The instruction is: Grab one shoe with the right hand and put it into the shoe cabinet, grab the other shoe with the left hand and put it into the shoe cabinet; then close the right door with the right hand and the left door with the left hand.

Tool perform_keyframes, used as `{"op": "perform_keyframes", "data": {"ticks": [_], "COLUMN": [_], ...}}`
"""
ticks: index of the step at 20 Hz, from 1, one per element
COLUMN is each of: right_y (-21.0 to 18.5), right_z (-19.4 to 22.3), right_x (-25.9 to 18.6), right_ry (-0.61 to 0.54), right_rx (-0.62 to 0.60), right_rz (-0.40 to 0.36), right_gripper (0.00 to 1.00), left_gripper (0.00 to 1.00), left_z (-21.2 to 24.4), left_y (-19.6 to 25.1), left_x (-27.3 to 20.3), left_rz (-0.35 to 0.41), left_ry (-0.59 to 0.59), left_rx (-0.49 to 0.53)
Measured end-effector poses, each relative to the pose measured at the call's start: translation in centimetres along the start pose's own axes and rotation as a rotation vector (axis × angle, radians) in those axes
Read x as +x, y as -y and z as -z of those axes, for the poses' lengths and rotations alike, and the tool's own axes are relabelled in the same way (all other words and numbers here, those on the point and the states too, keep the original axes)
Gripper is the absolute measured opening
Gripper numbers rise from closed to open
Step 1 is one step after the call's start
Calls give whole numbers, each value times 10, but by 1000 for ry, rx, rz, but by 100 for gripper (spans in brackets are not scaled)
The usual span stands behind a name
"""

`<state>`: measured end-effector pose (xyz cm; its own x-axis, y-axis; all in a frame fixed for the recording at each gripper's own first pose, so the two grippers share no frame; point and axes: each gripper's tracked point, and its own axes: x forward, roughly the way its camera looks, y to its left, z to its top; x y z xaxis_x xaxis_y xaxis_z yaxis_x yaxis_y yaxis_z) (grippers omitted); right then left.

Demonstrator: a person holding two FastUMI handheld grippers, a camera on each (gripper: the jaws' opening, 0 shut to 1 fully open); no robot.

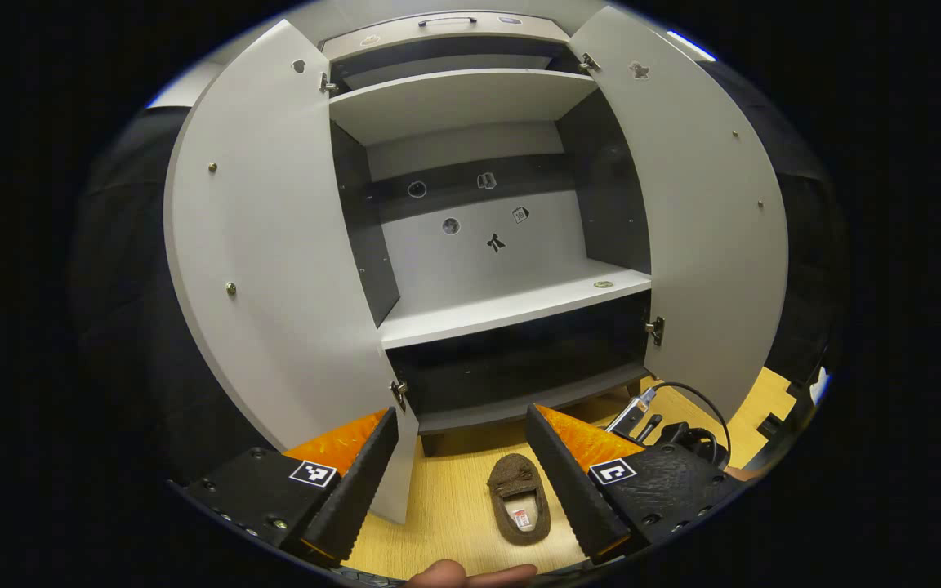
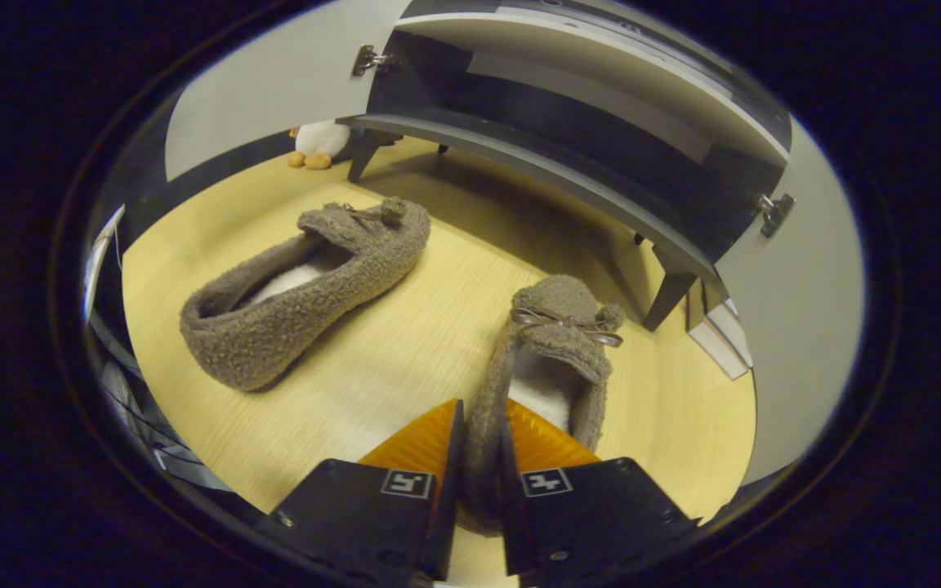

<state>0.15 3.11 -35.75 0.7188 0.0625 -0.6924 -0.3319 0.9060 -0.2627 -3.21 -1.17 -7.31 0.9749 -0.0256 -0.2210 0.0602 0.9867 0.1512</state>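
Observation:
Two brown fuzzy slippers lie on the wooden floor (image 2: 405,351) in front of the open shoe cabinet (image 1: 470,106). My right gripper (image 2: 479,418) is shut on the side wall of the nearer slipper (image 2: 560,343), the one with a small bow, low by the floor. The other slipper (image 2: 307,282) lies free to its left, tipped on its side. In the left gripper view a slipper (image 1: 519,500) sits on the floor below my left gripper (image 1: 462,416), which is open and holds nothing, facing the cabinet's middle shelf (image 1: 511,306).
Both cabinet doors stand wide open, the left door (image 1: 274,269) and the right door (image 1: 699,229). The cabinet rests on short dark legs (image 2: 671,298). A plush toy (image 2: 317,143) sits by the cabinet's far corner. A cabled black device (image 1: 675,433) lies low on the right.

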Motion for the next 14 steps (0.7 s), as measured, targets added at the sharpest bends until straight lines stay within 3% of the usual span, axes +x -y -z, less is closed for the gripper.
{"op": "perform_keyframes", "data": {"ticks": [4, 14], "right_y": [-1, 18], "right_z": [-2, -40], "right_x": [-3, -23], "right_ry": [6, 168], "right_rx": [26, 32], "right_rz": [-3, 25], "right_gripper": [8, 6], "left_gripper": [96, 96], "left_z": [4, -3], "left_y": [4, 23], "left_x": [0, 8], "left_rz": [10, 51], "left_ry": [-10, 10], "left_rx": [-1, 0]}}
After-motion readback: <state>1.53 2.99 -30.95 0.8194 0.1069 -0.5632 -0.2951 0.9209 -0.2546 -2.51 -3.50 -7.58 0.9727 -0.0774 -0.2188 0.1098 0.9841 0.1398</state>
